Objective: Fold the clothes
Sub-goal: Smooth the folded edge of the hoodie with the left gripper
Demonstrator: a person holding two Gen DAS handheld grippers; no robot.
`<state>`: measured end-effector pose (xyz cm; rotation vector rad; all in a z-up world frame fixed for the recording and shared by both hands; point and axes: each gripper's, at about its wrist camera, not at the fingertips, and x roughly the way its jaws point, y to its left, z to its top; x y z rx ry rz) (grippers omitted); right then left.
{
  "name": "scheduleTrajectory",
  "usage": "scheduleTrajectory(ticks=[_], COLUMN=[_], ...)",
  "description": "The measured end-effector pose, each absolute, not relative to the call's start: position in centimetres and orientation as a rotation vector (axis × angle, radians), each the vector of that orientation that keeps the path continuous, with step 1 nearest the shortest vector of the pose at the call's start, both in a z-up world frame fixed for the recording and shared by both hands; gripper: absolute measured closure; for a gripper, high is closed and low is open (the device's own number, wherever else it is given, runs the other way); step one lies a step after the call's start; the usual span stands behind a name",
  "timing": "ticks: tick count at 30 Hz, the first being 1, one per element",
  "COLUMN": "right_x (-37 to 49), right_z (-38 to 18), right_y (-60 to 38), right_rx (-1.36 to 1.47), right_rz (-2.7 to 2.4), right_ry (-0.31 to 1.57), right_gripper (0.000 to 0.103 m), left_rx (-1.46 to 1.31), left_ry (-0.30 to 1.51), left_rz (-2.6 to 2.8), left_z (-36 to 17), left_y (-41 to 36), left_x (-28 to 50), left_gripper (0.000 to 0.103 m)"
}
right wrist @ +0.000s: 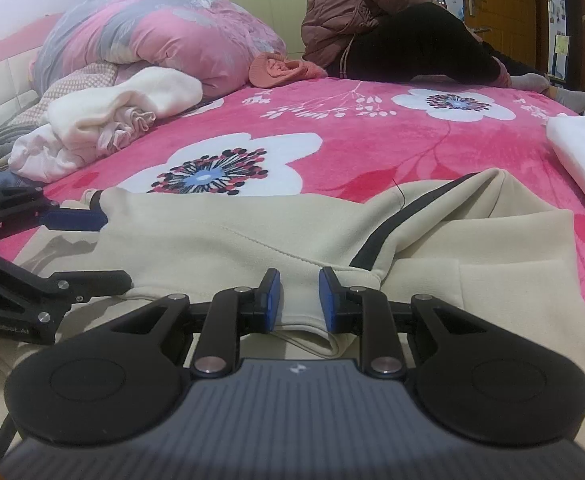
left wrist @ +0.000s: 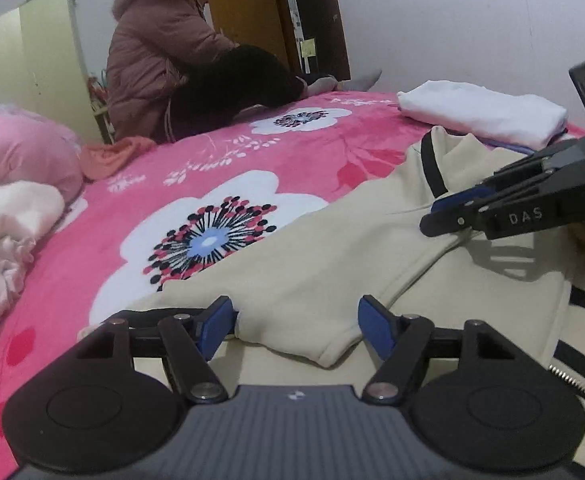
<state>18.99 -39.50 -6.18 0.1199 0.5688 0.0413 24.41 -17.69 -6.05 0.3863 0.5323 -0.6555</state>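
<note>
The near part of the cream jacket (right wrist: 252, 236) slips out of sight under both gripper bodies, so how far it reaches toward me can't be told, and a zipper edge at the lower right of the left wrist view is cut off by the frame. The jacket lies spread on the pink flowered blanket (right wrist: 372, 148), pale beige with a black stripe (right wrist: 376, 240) running along one fold, a sleeve or hem end doubled over at the front. The left gripper (left wrist: 296, 322) hangs low over that folded end, its blue pads wide apart with cloth lying between them but not pinched. The right gripper (right wrist: 299, 300) sits just above the same garment, its pads a narrower gap apart, perhaps brushing the fabric, though nothing looks clamped. A folded white garment (left wrist: 484, 116) rests beyond the jacket, a rumpled white-pink bundle (right wrist: 104, 120) lies to the far left beside a pink quilt (right wrist: 160, 36), and a person in a mauve coat (left wrist: 156, 52) sits on the bed's far edge.
</note>
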Motion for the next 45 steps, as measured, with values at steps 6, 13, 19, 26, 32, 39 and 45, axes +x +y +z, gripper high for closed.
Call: scheduleTrajectory(ticks=[6, 13, 19, 26, 32, 39, 45], right_x=[19.0, 18.4, 17.3, 18.3, 18.2, 18.0, 17.8], right_z=[-6.2, -5.6, -4.7, -5.9, -6.0, -6.1, -6.2], right_y=[-39.5, -39.5, -39.6, -39.0, -39.1, -39.8, -40.7], right_rx=[0.124, 0.131, 0.187, 0.156, 0.157, 0.200, 0.260], right_rz=[0.043, 0.043, 0.042, 0.028, 0.028, 0.043, 0.061], right_ry=[0.569, 0.532, 0.503, 0.575, 0.574, 0.564, 0.550], right_gripper=[0.082, 0.081, 0.081, 0.081, 0.081, 0.081, 0.081], left_rx=[0.313, 0.292, 0.312, 0.303, 0.478, 0.451, 0.365], left_ry=[0.580, 0.581, 0.572, 0.566, 0.528, 0.528, 0.512], left_rz=[-0.650, -0.643, -0.627, -0.549, -0.501, -0.435, -0.414], left_z=[-6.3, -6.5, -6.5, -5.2, -5.5, -3.5, -1.4], left_y=[-17.1, -16.9, -17.2, -17.3, -19.1, -17.8, -13.6], left_x=[25.2, 25.3, 25.0, 23.7, 21.3, 19.3, 15.1], left_gripper=[0.023, 0.021, 0.021, 0.023, 0.023, 0.025, 0.025])
